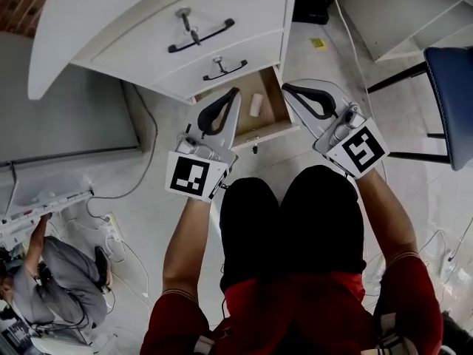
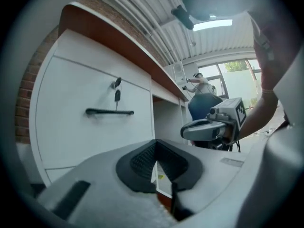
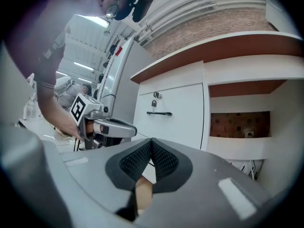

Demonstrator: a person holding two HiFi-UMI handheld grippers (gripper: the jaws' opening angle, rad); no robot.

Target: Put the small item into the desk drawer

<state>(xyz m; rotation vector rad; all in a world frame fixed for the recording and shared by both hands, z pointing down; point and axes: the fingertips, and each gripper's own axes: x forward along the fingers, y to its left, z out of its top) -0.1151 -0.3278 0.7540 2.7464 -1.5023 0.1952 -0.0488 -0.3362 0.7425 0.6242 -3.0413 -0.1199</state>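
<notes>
Small item (image 1: 256, 105) is lying inside the open drawer (image 1: 278, 102), on its wooden bottom, approx. midway btw your two grippers. It's looking like a short pale cylinder or roll; can't tell the material. My guess: it's going to be handling light and prob. rolling if nudged. Weight isn't going to be the issue, but a smooth round side may be slipping out of a loose pinch. If you're needing to re-grab, you're better off pinching it across the short width at the middle, pads on the two long sides, not on the ends.

Left gripper (image 1: 228, 98) is hovering over the drawer's left edge w/ jaws fully together and nothing btw the pads. Its own view is showing only cabinet and drawer edge past them. Right gripper (image 1: 290, 91) is hanging at the drawer's right side, jaws likewise pressed together and empty, w/ drawer wood showing below the pads. Neither is touching the item. Judging by this, the drop is done, and what's remaining is prob. pushing the drawer front (image 1: 270, 133) shut.
</notes>
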